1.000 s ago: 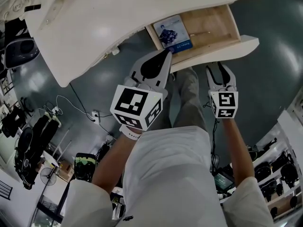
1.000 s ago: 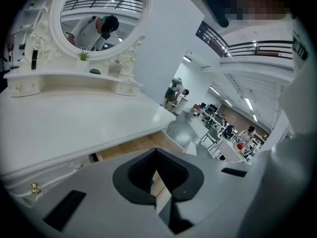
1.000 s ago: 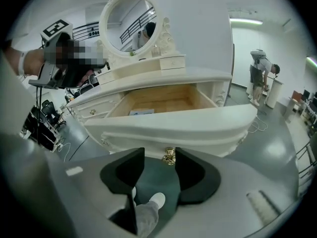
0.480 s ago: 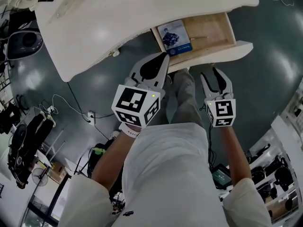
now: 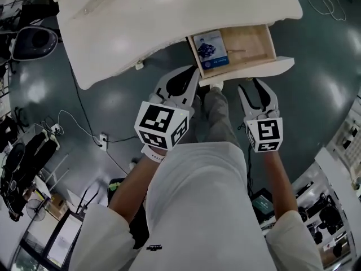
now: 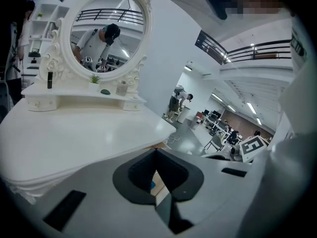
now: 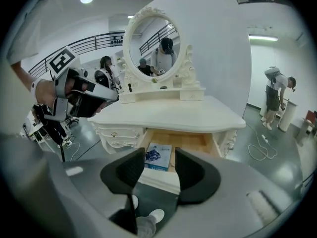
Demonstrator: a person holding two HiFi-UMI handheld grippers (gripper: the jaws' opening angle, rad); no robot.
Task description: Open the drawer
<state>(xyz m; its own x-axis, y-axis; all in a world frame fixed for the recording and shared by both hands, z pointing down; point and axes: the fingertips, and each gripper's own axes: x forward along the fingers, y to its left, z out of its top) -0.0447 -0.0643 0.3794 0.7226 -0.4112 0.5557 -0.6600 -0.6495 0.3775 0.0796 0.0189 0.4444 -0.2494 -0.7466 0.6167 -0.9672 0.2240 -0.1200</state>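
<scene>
The white dressing table (image 5: 169, 21) has one wooden drawer (image 5: 251, 41) pulled out, with a blue book (image 5: 210, 49) lying at its left end. The drawer's white front (image 5: 254, 71) faces me. My left gripper (image 5: 193, 75) is shut, with nothing in it, and hangs just short of the drawer's left corner. My right gripper (image 5: 258, 86) stands open and empty a little back from the drawer front. In the right gripper view the drawer (image 7: 195, 140) and the book (image 7: 158, 156) show beyond the parted pads of the right gripper (image 7: 159, 170). The left gripper (image 6: 156, 152) looks over the tabletop (image 6: 74, 133).
An oval mirror (image 7: 152, 46) with small items on its shelf stands at the back of the table. Cables and a power strip (image 5: 103, 140) lie on the dark floor at left. Racks of gear line the left edge. A person (image 7: 275, 95) bends over at far right.
Both grippers have risen and drawn back from the drawer front, the right one more. The drawer stays pulled out, and the right jaws stay equally wide.
</scene>
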